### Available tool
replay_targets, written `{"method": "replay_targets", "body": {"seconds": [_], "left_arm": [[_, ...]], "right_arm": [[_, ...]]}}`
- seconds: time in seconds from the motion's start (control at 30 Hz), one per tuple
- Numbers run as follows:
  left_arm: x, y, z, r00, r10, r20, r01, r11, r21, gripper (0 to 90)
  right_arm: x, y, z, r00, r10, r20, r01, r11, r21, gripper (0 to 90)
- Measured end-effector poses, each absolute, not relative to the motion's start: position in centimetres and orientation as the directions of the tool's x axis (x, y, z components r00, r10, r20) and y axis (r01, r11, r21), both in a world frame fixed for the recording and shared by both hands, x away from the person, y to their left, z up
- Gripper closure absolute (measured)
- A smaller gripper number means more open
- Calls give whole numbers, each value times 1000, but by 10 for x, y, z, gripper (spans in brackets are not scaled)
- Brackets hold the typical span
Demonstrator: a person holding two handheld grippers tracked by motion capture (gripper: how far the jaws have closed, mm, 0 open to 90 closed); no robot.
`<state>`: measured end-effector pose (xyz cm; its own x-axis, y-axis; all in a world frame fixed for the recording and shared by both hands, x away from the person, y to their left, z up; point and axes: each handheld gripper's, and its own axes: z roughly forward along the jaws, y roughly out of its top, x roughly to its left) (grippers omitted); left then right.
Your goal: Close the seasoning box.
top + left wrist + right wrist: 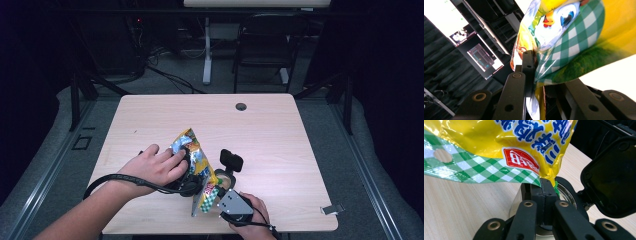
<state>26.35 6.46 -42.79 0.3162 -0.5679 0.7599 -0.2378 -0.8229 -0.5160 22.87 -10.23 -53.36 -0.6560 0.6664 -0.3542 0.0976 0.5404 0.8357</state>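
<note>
The yellow snack bag [196, 167] is held off the wooden table [280, 140] near its near edge, between both hands, its long axis running from far-left down to near-right. The left gripper [187, 172] is clamped on the bag's upper side, the foil pinched between its jaws in the left gripper view [534, 72]. The right gripper [220, 192] is closed tight on the bag's green-checked sealed edge [547, 186] at the lower, near end. Both sets of tongs grip the same seal region from opposite sides, so a pull apart would likely tear or open it. An open black-lidded tin [566, 192] sits just behind
</note>
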Motion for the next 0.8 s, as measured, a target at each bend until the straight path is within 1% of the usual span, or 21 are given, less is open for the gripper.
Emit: {"method": "replay_targets", "body": {"seconds": [0.63,0.77,0.8], "left_arm": [[268,79,-433,375,-472,798,-219,-881,-419,815],[269,83,-435,381,-440,813,-214,-898,-386,815],[268,83,-435,384,-443,810,-207,-897,-391,815]], "right_arm": [[228,-103,-531,-640,670,-375,83,546,834,900],[228,-103,-529,-638,669,-382,79,550,831,900],[228,-103,-529,-637,668,-384,77,551,831,900]]}}
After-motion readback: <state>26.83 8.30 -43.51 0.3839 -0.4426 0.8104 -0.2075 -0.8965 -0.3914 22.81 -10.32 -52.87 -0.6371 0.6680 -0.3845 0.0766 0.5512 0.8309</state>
